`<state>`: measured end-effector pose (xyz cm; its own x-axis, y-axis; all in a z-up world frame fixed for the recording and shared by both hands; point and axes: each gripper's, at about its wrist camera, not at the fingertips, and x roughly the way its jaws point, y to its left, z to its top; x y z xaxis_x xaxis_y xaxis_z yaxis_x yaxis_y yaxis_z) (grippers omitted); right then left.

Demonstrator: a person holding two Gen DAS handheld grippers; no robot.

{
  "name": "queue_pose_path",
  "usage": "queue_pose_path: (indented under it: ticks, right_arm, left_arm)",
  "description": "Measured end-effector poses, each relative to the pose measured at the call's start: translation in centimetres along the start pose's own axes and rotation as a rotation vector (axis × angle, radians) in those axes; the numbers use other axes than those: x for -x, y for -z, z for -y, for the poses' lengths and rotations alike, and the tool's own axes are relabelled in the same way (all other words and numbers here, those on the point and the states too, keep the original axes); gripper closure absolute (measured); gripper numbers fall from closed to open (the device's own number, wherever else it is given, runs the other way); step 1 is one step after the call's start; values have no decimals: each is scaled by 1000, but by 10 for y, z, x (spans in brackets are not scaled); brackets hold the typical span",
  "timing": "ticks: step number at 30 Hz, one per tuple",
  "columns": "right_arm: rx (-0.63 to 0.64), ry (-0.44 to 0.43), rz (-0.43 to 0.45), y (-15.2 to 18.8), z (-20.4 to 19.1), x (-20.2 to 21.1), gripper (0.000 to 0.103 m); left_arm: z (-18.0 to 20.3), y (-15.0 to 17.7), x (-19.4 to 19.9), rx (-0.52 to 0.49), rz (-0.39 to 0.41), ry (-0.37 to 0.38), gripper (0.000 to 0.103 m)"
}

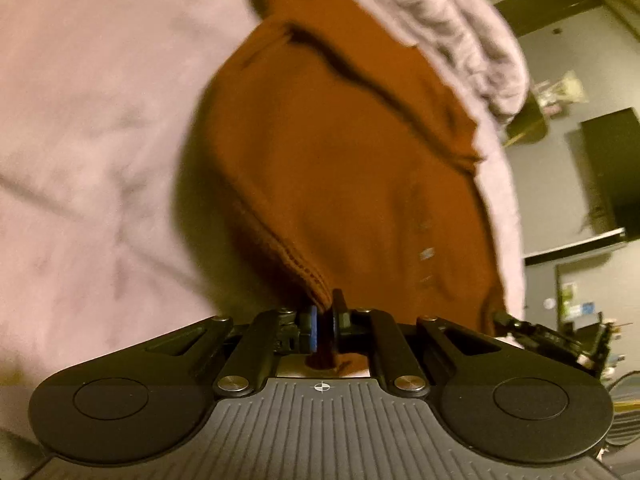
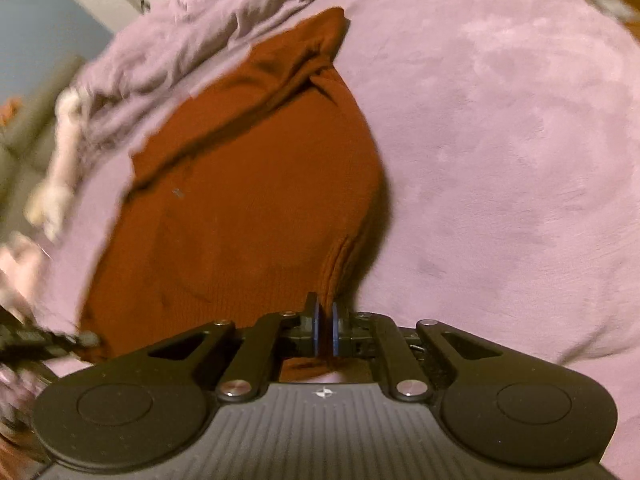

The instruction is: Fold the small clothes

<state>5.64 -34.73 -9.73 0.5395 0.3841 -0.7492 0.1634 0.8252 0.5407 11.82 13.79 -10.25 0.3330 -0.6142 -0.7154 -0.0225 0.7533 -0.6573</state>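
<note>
A rust-brown knitted garment lies on a pale pink bedspread. My left gripper is shut on its ribbed hem at the near left corner, and the cloth rises into the jaws. In the right wrist view the same garment stretches away from me, a folded sleeve lying across its far part. There my right gripper is shut on the ribbed hem at the near right corner. The other gripper shows at each view's edge, on the right and on the left, both blurred.
Bunched pink bedding is heaped beyond the garment's far edge. A pale crumpled item lies at the bed's left side. Past the bed's edge stand dark furniture and a grey wall.
</note>
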Motion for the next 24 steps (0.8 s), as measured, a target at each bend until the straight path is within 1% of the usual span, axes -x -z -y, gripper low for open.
queue_pose_path:
  ticks: [1, 4, 8, 10, 12, 13, 14, 15, 17, 19, 20, 21, 22, 23, 24]
  right_arm:
    - [-20, -33, 17, -7, -1, 0, 98]
    - [-18, -71, 57, -30, -10, -4, 98]
    - [52, -75, 140, -71, -30, -15, 98]
    - [70, -65, 181, -91, -36, -24, 98]
    - [98, -42, 219, -109, -42, -35, 98]
    - [114, -11, 234, -117, -45, -41, 98]
    - [141, 19, 247, -123, -49, -49, 98]
    - [172, 54, 257, -127, -52, -56, 98]
    - [219, 115, 256, -133, -55, -71, 98]
    - [234, 150, 255, -135, -55, -79, 97]
    - [244, 158, 269, -135, -53, -78, 94]
    - [254, 156, 287, -134, -51, -75, 91]
    - [269, 144, 293, -133, -49, -73, 89]
    - [283, 136, 303, -131, -46, -70, 80]
    - [307, 143, 307, -129, -45, -70, 73]
  left_arm:
    - [8, -7, 4, -17, 28, 9, 95]
    - [27, -36, 16, -57, 113, 43, 95]
    - [40, -82, 23, -77, 232, 63, 95]
    - [42, -104, 20, -85, 282, 49, 95]
    - [40, -120, 11, -82, 320, 7, 95]
    - [38, -128, 3, -77, 335, -28, 95]
    - [33, -132, 0, -89, 344, -51, 95]
    - [31, -136, -8, -107, 362, -91, 95]
    - [25, -141, -21, -116, 370, -167, 95]
    - [23, -141, -30, -144, 372, -232, 94]
    - [22, -138, -32, -166, 372, -263, 93]
    - [19, -136, -33, -181, 373, -281, 85]
    - [17, -134, -33, -194, 377, -293, 81]
    - [14, -133, -32, -206, 378, -302, 75]
    - [9, -132, -29, -216, 376, -313, 75]
